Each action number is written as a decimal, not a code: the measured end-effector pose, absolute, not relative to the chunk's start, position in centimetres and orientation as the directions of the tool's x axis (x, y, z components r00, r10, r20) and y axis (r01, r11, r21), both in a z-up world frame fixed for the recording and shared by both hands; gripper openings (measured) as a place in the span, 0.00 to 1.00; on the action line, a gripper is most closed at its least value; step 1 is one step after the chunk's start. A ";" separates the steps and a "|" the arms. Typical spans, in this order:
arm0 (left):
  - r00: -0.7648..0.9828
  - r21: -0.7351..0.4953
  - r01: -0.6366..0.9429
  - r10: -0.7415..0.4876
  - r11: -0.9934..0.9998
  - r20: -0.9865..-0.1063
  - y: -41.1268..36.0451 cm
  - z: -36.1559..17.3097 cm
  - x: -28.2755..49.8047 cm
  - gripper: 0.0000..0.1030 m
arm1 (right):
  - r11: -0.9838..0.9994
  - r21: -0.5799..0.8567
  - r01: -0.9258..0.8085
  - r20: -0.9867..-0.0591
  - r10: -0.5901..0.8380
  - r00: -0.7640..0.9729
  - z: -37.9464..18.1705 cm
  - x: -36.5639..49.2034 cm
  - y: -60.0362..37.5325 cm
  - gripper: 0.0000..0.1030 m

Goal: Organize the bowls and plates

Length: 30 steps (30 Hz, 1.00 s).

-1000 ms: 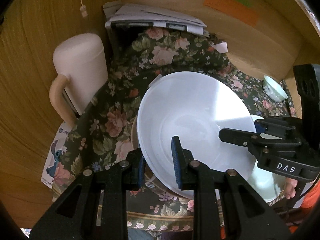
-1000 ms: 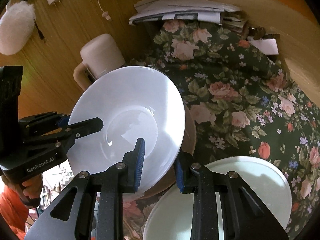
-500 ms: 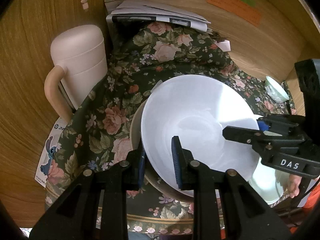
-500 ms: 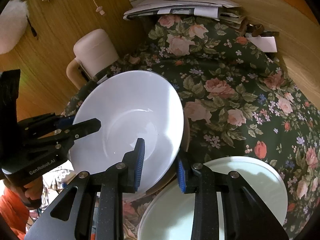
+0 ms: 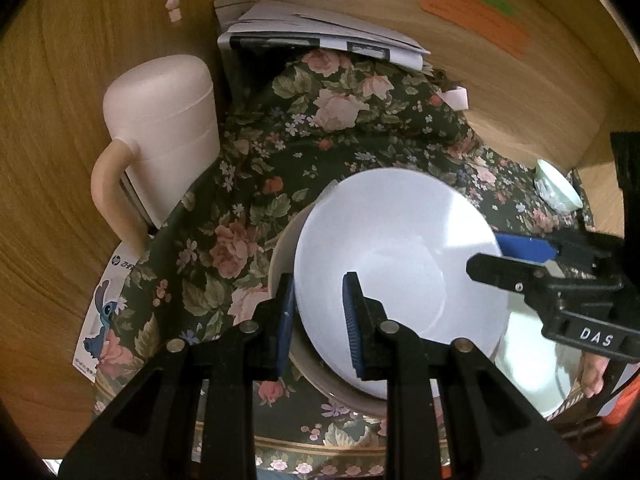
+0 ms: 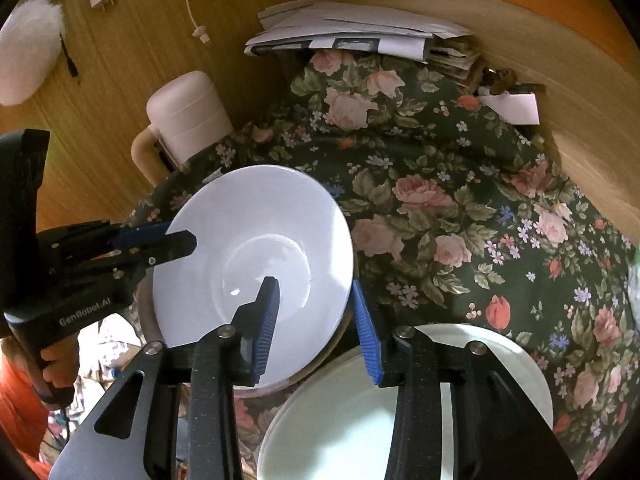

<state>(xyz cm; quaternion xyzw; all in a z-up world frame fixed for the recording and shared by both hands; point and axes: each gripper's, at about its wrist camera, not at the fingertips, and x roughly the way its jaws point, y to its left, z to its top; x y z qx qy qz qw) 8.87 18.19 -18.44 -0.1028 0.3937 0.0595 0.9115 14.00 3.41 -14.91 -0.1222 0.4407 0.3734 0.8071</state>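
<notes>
A white bowl (image 5: 396, 256) (image 6: 256, 248) rests inside a larger beige bowl (image 5: 280, 248) (image 6: 146, 316) on the floral cloth. My left gripper (image 5: 318, 312) straddles the white bowl's near rim, one finger inside and one outside, with a gap around the rim. My right gripper (image 6: 316, 320) straddles the opposite rim the same way, jaws spread wider. Each gripper shows in the other's view: the right one (image 5: 520, 260) and the left one (image 6: 160, 240). A pale green plate (image 6: 400, 400) (image 5: 536, 364) lies beside the bowls.
A cream lidded mug (image 5: 160, 136) (image 6: 184, 120) stands at the left by the wooden wall. A paper stack (image 5: 320, 36) (image 6: 360, 32) lies at the back. A small green bowl (image 5: 558, 192) sits at the far right. A sticker card (image 5: 100, 320) lies at the cloth's left edge.
The white bowl has come down from a tilted, lifted pose into the beige bowl. Both grippers' jaws have spread apart, the right one most.
</notes>
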 end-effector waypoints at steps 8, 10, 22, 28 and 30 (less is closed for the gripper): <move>0.684 -0.109 -0.184 0.047 0.977 -0.728 17.9 -17.9 9.4 0.38 | 0.701 0.133 -0.701 -0.781 0.509 0.361 -13.9 13.9 2.2 0.41; 0.698 -0.091 -0.200 0.077 0.976 -0.712 17.7 -17.2 9.3 0.50 | 0.706 0.131 -0.696 -0.770 0.514 0.377 -13.5 13.9 1.6 0.44; 0.784 -0.091 -0.123 0.040 0.988 -0.620 13.9 -12.6 10.3 0.67 | 0.778 0.102 -0.620 -0.685 0.507 0.523 -9.5 15.0 -3.6 0.60; 0.801 -0.094 -0.048 -0.018 0.994 -0.598 10.8 -11.4 12.8 0.72 | 0.829 0.103 -0.550 -0.663 0.469 0.584 -8.1 16.6 -7.4 0.61; 0.807 -0.085 -0.019 -0.035 0.996 -0.590 9.4 -11.0 13.9 0.75 | 0.848 0.107 -0.519 -0.656 0.452 0.604 -7.7 17.3 -8.9 0.61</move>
